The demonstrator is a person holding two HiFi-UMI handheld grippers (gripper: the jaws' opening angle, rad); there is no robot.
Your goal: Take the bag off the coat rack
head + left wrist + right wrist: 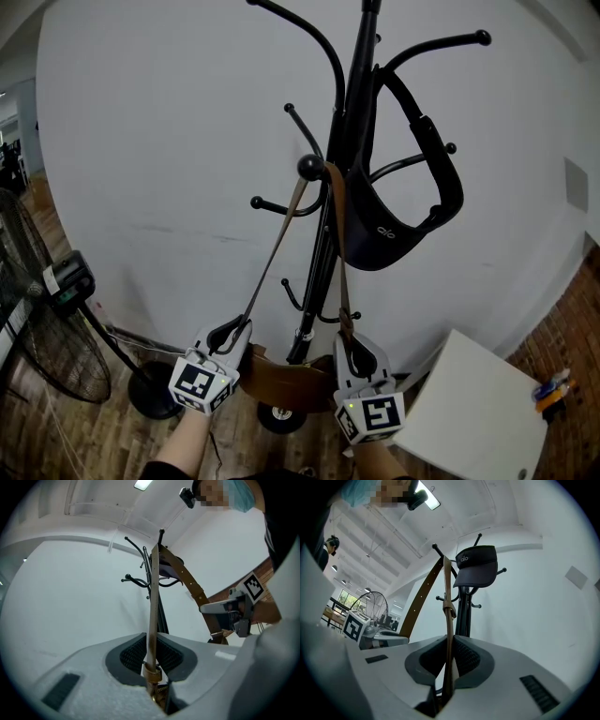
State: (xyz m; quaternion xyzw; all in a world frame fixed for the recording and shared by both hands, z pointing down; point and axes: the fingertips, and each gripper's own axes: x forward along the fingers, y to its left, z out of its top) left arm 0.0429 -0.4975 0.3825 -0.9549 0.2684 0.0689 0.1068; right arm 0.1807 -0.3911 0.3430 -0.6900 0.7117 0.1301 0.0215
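Clamped left gripper (pixel 230 331) and right gripper (pixel 357 353) on the bag's (pixel 286 381) brown strap (pixel 277 248), looped over the coat rack's (pixel 359 84) hook.

We see a glossy black metal rack (pixel 359 56), a smooth brown leather strap (pixel 270 262) and bag (pixel 286 380), a matt black cloth visor (pixel 384 234), a wood-plank floor (pixel 84 436), and a matt white wall (pixel 159 141).
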